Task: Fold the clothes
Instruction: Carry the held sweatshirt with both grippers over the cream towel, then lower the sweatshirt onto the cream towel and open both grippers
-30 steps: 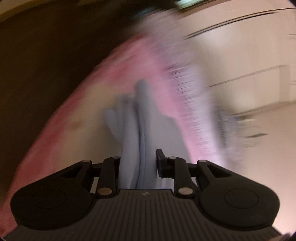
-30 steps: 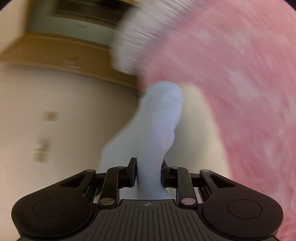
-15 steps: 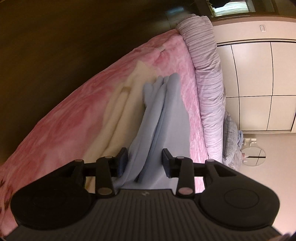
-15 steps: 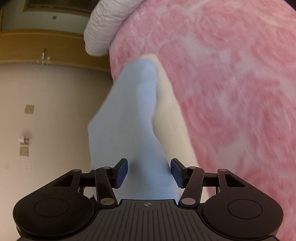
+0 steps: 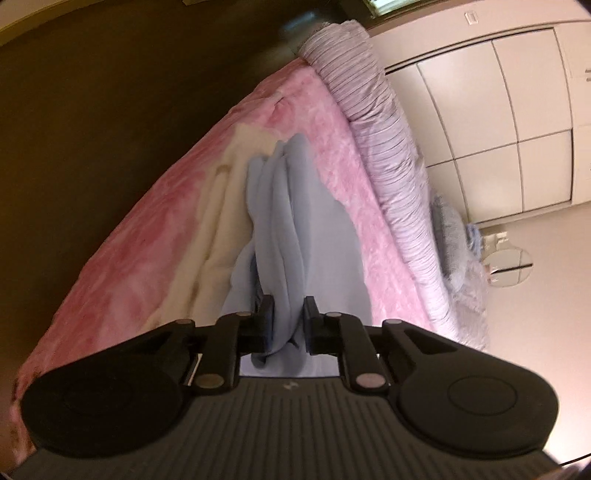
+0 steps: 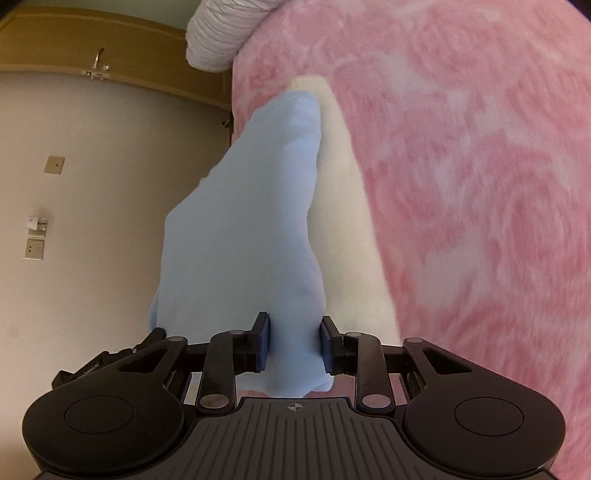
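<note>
A light blue garment (image 5: pixel 295 221) lies bunched in long folds on a pink blanket (image 5: pixel 147 240), partly over a cream cloth (image 5: pixel 225 206). My left gripper (image 5: pixel 287 325) is closing, and its pads pinch a gathered fold at the garment's near end. In the right wrist view the same light blue garment (image 6: pixel 251 221) stretches away smooth beside the cream cloth (image 6: pixel 343 221) on the pink blanket (image 6: pixel 461 166). The right gripper (image 6: pixel 294 343) is closing too, with the garment's near end filling the gap between its pads.
A striped lilac rolled duvet (image 5: pixel 376 129) runs along the bed's far side, its end also showing as a pale roll (image 6: pixel 218 33). Grey-blue laundry (image 5: pixel 450 229) lies beyond it. White wardrobe doors (image 5: pixel 498 110) stand behind. Wall sockets (image 6: pixel 35 247) sit on a beige wall.
A second ago both grippers held the blue cloth in blurred motion. Half a second ago both jaws stood wide around it. Now both have closed back onto the fabric.
</note>
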Motion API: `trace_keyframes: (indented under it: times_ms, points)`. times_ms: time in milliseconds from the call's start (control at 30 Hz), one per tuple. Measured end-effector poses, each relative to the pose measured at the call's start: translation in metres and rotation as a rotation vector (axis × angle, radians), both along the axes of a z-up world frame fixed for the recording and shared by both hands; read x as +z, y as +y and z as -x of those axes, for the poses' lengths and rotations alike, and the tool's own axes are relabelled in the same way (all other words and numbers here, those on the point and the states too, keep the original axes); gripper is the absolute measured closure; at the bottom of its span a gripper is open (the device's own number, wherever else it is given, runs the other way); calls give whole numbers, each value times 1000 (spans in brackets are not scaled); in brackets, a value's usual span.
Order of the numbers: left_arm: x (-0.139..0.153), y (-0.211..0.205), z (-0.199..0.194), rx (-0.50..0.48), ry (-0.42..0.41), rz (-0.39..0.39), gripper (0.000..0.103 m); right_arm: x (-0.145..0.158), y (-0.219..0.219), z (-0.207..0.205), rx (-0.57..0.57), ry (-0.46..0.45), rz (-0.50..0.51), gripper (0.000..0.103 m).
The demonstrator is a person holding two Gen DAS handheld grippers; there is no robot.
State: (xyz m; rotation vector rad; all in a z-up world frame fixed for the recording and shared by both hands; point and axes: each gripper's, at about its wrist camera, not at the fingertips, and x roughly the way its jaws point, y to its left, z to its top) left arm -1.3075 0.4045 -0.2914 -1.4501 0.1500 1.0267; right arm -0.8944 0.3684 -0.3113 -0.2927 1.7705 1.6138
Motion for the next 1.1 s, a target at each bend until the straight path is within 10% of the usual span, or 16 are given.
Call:
trace_keyframes:
  times_ms: [167, 400, 533, 633, 867, 1100]
  points:
    - [-16, 7, -5, -13, 84, 16, 88, -4, 4, 13, -36, -114, -12, 66]
    - [40, -16, 6, 25, 287, -85, 89, 58, 4, 20, 33, -409, -238, 65]
    - [70, -26, -16, -151, 296, -190, 90, 68, -1, 37, 128, -415, -301, 65]
    - [62, -26, -45, -296, 337, -208, 90, 56, -5, 61, 226, -467, -311, 65]
    - [6, -31, -64, -286, 492, -168, 100, 20, -6, 95, 334, -647, -335, 65]
    - [34, -32, -65, -288, 549, -209, 101, 40, -12, 91, 325, -675, -378, 66]
